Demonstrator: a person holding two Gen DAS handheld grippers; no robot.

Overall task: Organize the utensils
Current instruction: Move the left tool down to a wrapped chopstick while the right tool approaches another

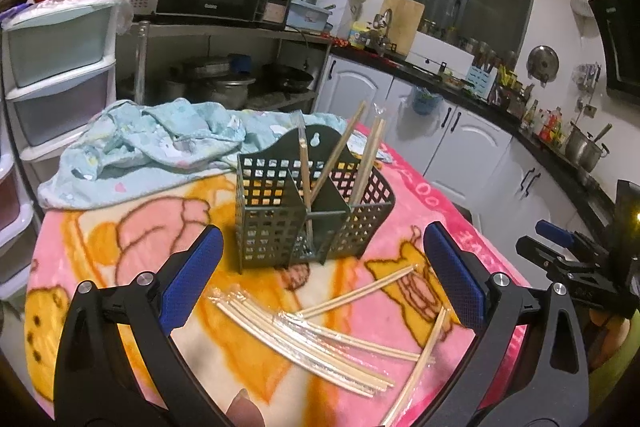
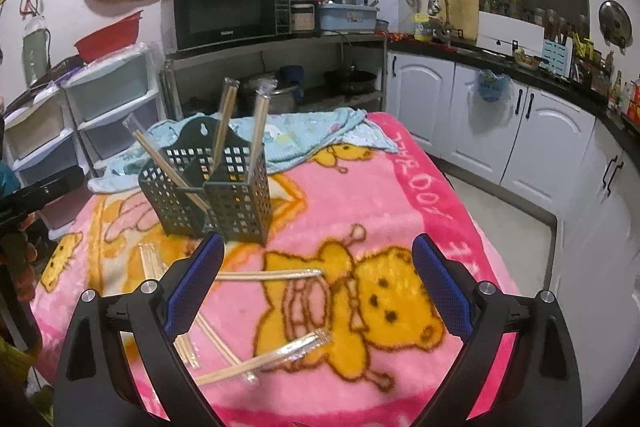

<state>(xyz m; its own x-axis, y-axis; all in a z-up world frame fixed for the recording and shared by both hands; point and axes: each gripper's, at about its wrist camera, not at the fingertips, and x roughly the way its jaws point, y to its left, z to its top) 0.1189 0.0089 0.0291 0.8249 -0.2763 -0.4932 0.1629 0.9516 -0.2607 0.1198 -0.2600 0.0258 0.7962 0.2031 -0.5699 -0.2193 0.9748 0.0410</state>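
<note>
A dark green perforated utensil holder [image 1: 308,203] [image 2: 216,187] stands on the pink cartoon blanket [image 1: 120,239] [image 2: 360,195]. Three wrapped chopstick pairs [image 1: 362,163] [image 2: 258,131] lean in its compartments. Several more wrapped chopsticks [image 1: 312,339] [image 2: 264,359] lie loose on the blanket in front of the holder. My left gripper [image 1: 324,275] hovers open above the loose pile, nothing between its blue pads. My right gripper [image 2: 320,287] is open over one lying pair [image 2: 272,274], and it shows at the right edge of the left wrist view [image 1: 560,247].
A crumpled light-blue cloth [image 1: 160,143] [image 2: 304,135] lies behind the holder. Plastic drawers [image 1: 56,67] stand to the left, a shelf with a microwave [image 2: 228,11] is behind, white cabinets [image 2: 540,131] run along the right.
</note>
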